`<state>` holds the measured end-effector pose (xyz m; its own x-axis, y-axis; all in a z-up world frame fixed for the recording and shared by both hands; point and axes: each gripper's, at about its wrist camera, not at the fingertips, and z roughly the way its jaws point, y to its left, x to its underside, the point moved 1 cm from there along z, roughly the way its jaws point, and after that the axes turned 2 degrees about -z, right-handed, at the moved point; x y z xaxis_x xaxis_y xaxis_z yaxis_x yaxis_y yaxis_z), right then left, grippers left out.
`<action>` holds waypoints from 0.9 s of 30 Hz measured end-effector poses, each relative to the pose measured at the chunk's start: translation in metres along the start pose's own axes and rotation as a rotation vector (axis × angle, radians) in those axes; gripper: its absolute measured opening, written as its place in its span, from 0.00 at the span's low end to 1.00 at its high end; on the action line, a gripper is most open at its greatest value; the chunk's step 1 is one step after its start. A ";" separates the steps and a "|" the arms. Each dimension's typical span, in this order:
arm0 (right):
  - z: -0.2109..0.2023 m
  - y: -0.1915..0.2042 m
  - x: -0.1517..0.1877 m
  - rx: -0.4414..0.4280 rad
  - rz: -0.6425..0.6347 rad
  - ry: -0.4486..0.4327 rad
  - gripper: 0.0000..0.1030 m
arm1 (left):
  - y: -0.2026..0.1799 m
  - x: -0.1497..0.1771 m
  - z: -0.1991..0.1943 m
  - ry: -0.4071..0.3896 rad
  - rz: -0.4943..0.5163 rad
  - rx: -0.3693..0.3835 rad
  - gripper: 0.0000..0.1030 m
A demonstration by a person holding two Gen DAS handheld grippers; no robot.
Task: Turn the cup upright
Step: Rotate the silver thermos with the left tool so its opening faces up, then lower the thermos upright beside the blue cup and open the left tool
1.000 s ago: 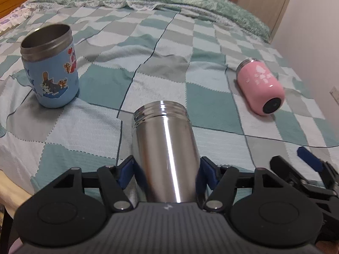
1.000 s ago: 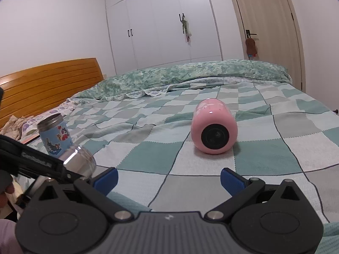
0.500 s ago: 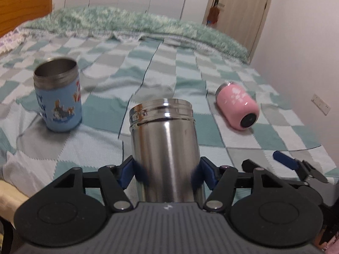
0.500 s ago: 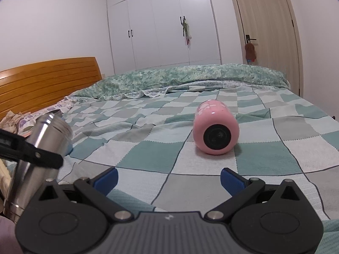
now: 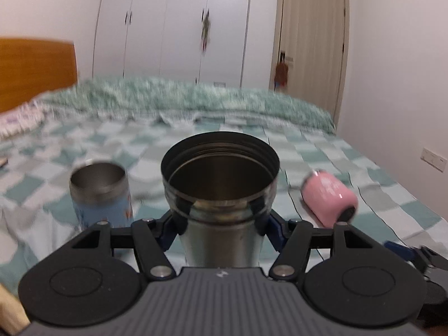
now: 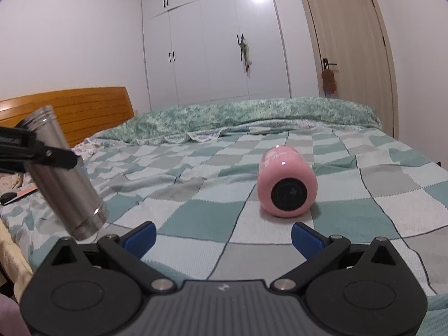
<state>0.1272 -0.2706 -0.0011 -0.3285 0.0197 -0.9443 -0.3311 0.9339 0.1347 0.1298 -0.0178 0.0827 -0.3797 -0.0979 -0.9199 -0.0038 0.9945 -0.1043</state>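
My left gripper is shut on a plain steel cup, holding it off the bed, nearly upright with its open mouth up and tipped toward the camera. The same cup shows in the right wrist view, tilted, above the bed's left edge. A pink cup lies on its side on the checked bedspread, base toward my right gripper, which is open and empty a short way in front of it. The pink cup also shows in the left wrist view.
A blue cartoon cup stands upright on the bed left of the steel cup. The checked bedspread covers the bed, with a green quilt at the far end, a wooden headboard left, and wardrobe and door behind.
My left gripper has swung the steel cup from lying forward up to nearly upright, so its open mouth now faces up. The right gripper and the pink cup have stayed still.
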 end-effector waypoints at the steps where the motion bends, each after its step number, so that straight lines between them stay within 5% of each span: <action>1: 0.000 0.000 0.000 0.003 0.000 -0.006 1.00 | -0.001 0.000 0.003 -0.023 0.010 -0.005 0.62; 15: 0.009 -0.002 -0.005 0.015 0.019 -0.048 1.00 | 0.008 0.000 0.067 -0.099 0.070 -0.124 0.62; 21: 0.017 0.001 -0.006 0.009 0.028 -0.052 1.00 | 0.024 0.005 0.110 -0.010 0.090 -0.192 0.62; 27: 0.020 0.005 -0.006 0.005 0.021 -0.057 1.00 | 0.032 0.005 0.112 -0.025 0.079 -0.167 0.67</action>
<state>0.1453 -0.2589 -0.0006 -0.2846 0.0589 -0.9568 -0.3205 0.9348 0.1529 0.2313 0.0096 0.0322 -0.3614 -0.0185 -0.9322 -0.1291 0.9912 0.0304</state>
